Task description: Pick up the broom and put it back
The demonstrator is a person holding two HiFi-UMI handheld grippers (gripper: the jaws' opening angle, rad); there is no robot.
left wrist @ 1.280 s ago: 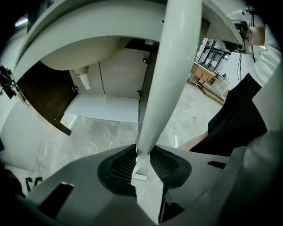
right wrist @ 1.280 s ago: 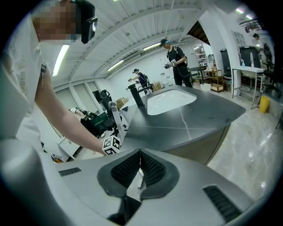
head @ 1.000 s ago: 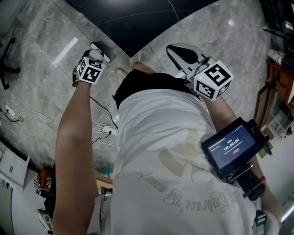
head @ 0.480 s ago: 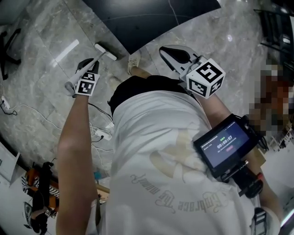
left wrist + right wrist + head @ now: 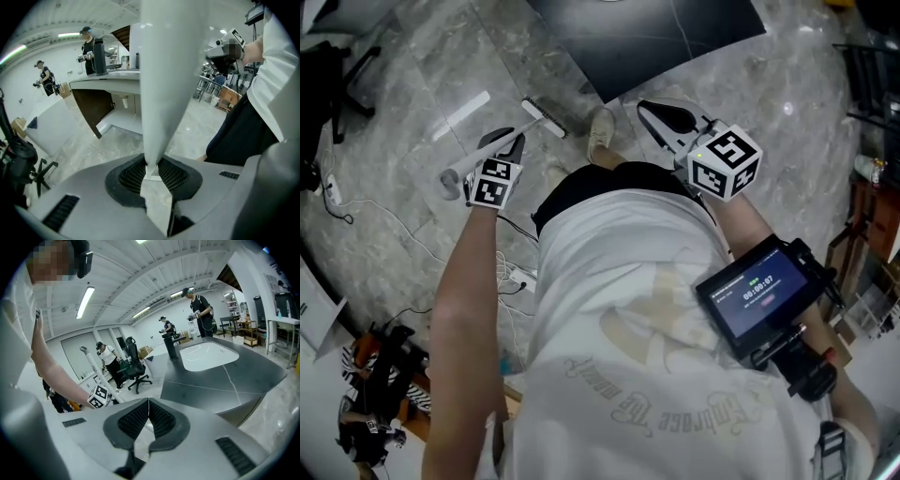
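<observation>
The broom has a white handle [image 5: 469, 167] and a short white head [image 5: 543, 118], and hangs slanted above the marble floor. My left gripper [image 5: 508, 142] is shut on the handle, with its marker cube [image 5: 491, 183] just below. In the left gripper view the white handle [image 5: 164, 70] fills the middle, pinched between the dark pads [image 5: 133, 176]. My right gripper [image 5: 651, 109] is shut and holds nothing; in its own view its pads [image 5: 161, 420] meet. That view also shows the left gripper's cube [image 5: 97, 397] and the broom handle [image 5: 96, 369].
A dark counter [image 5: 647, 37] lies ahead; in the right gripper view it holds a white sink [image 5: 208, 357]. Cables [image 5: 366, 225] and a power strip [image 5: 516, 274] trail on the floor at left. An office chair [image 5: 133, 366] and several people stand beyond. A screen device [image 5: 759, 295] sits on my right forearm.
My left gripper has risen with the broom, so more of the handle now sticks out from it. My right gripper has shifted a little and stays shut.
</observation>
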